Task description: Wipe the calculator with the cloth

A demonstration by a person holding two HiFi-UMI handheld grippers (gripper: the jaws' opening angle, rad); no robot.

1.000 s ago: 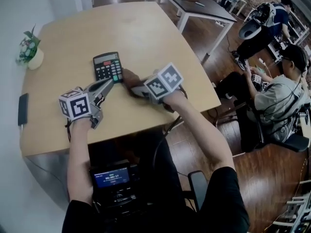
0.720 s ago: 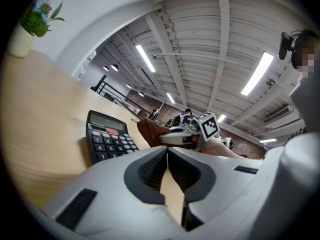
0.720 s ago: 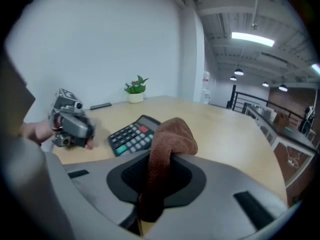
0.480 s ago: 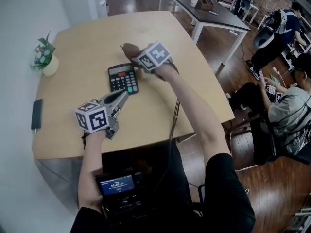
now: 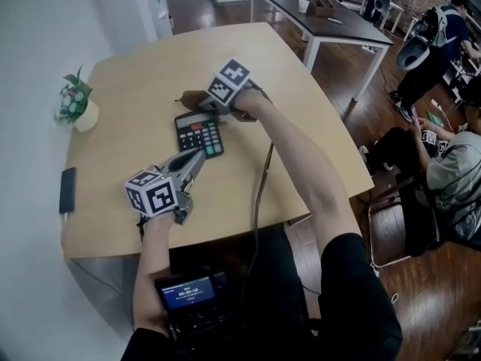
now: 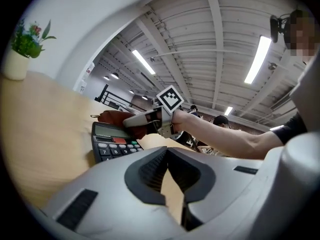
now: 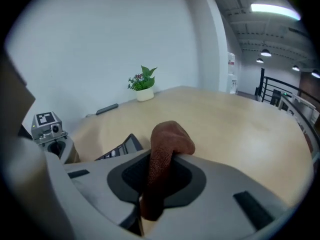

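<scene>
Head view, nearest part, lower centre of the frame: a small screen device (image 5: pixel 186 292) sits at the person's waist. Above it, left of centre, the left gripper (image 5: pixel 197 156) points up and right over the worktop (image 5: pixel 301 126). Its jaws are clenched on nothing, and its tips lie just beside the near edge of the calculator (image 5: pixel 199 134); whether they touch cannot be told.

The calculator lies flat, keys up, at the centre of the frame between the two grippers. At its far edge the right gripper (image 5: pixel 201 102) points left, its jaws grasping the brown cloth (image 5: pixel 192 96), which trails onto the worktop past the calculator's upper left corner.

Left gripper view: jaws (image 6: pixel 167 159) together, with the calculator (image 6: pixel 112 143) left of centre.

Right gripper view: the cloth (image 7: pixel 167 139) stands pinched between the jaws (image 7: pixel 160 171) and folds over at its top.

At the left edge of the head view lie a dark phone (image 5: pixel 67 190) and, farther up, a potted plant (image 5: pixel 77 104). A dark table (image 5: pixel 323 21) stands at the upper right.
</scene>
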